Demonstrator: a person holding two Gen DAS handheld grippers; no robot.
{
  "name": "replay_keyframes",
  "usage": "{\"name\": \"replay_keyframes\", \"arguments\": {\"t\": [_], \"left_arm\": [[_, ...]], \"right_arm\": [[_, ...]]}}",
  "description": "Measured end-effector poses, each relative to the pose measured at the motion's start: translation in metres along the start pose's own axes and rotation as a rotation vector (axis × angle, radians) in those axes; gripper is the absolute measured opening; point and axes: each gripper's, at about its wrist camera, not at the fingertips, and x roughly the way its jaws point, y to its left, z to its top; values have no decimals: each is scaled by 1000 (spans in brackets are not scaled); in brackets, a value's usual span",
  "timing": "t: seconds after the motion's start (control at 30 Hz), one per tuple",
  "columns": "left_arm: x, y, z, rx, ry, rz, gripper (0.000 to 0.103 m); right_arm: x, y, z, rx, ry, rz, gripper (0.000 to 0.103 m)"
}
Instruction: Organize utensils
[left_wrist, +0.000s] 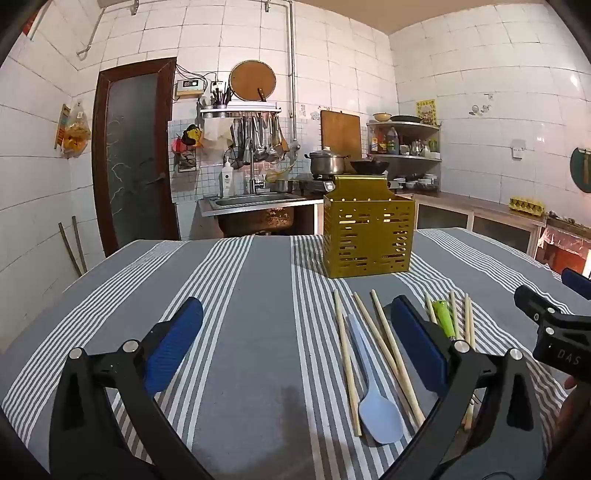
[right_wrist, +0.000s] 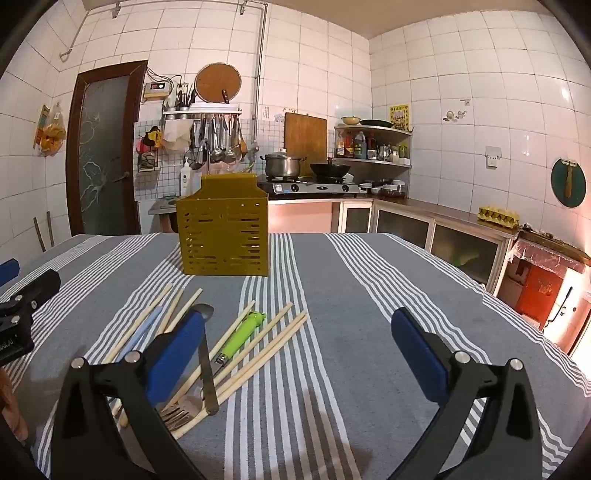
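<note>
A gold slotted utensil holder (left_wrist: 368, 238) (right_wrist: 224, 236) stands upright on the striped table. In front of it lie several wooden chopsticks (left_wrist: 345, 362) (right_wrist: 266, 347), a pale blue spatula (left_wrist: 373, 398) (right_wrist: 142, 330), a green-handled tool (left_wrist: 445, 317) (right_wrist: 242, 334), a metal spoon (right_wrist: 205, 354) and a fork (right_wrist: 175, 413). My left gripper (left_wrist: 295, 349) hovers open over bare cloth, its right finger beside the chopsticks. My right gripper (right_wrist: 297, 354) is open too, its left finger above the spoon and chopsticks. Nothing is held.
The grey-and-white striped tablecloth (right_wrist: 351, 295) covers the table. My right gripper's body (left_wrist: 554, 325) shows at the right edge of the left wrist view. Behind are a sink (left_wrist: 255, 201), a stove with pots (right_wrist: 310, 181), shelves and a door (left_wrist: 135, 155).
</note>
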Motion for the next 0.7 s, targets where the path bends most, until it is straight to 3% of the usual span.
{"name": "replay_keyframes", "arguments": {"t": [0.7], "left_arm": [[-5,-5,0,5,-1,-6,98]], "right_arm": [[0,0,-2,-2,-5,0,99]]}}
